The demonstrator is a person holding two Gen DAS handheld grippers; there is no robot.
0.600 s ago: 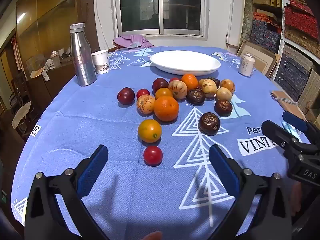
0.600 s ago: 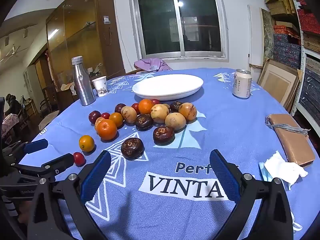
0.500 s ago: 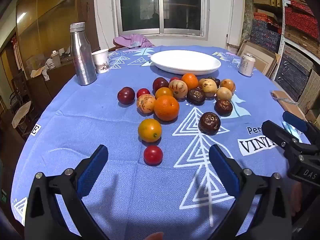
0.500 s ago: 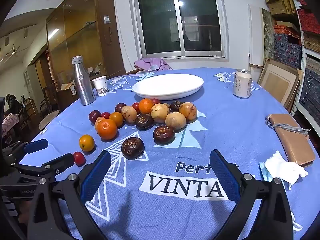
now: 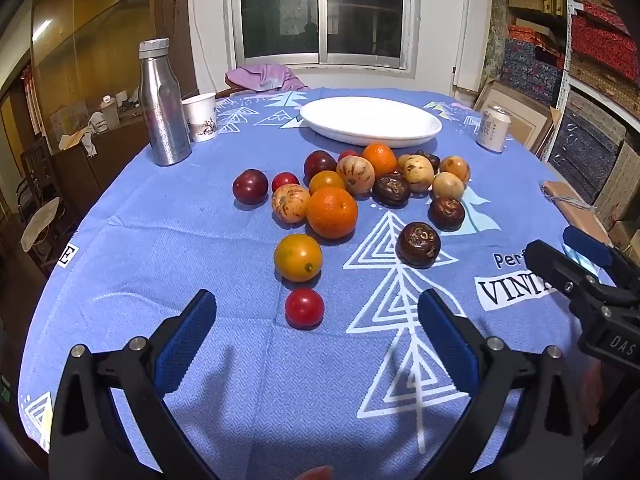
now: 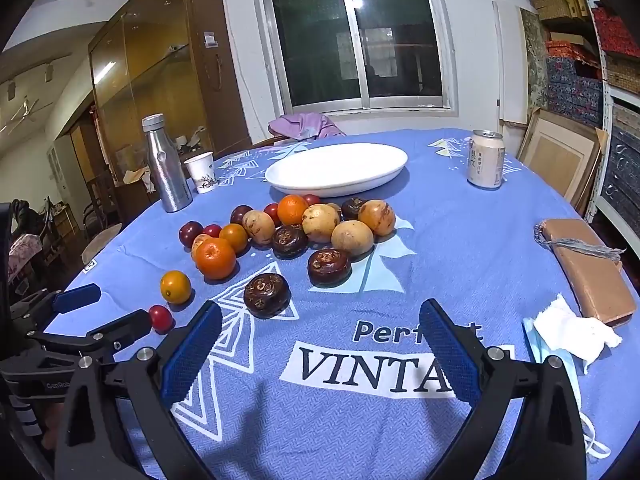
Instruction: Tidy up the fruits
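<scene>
Item: small red tomato. Location: on the blue tablecloth, nearest fruit to the holder, lying alone just in front of the main heap. Round, no long axis to align with; any approach angle serves.

Relation to left gripper: the tomato lies straight ahead along the fingers, just past the tips and slightly left of the midline between them. Jaws spread wide, nothing held, not touching the fruit. Judged the nearer tool for this piece.

Relation to right gripper: in the right wrist view the tomato sits far off to the left, beside the left tool's finger. Jaws spread wide, nothing held. Ahead of it and a little left lies a dark wrinkled fruit, the likelier pick for that side.

Adjacent: small yellow-orange fruit, just beyond the tomato and close to it. Large orange further on, touching the heap of speckled tan, dark red and brown fruits.

Destination (judged): white plate, bare, at the far side of the heap, well apart from both tools.

Surroundings: steel bottle and paper cup far left; drink can far right.

Status: sorting not yet begun, as judged from the bare plate.
</scene>
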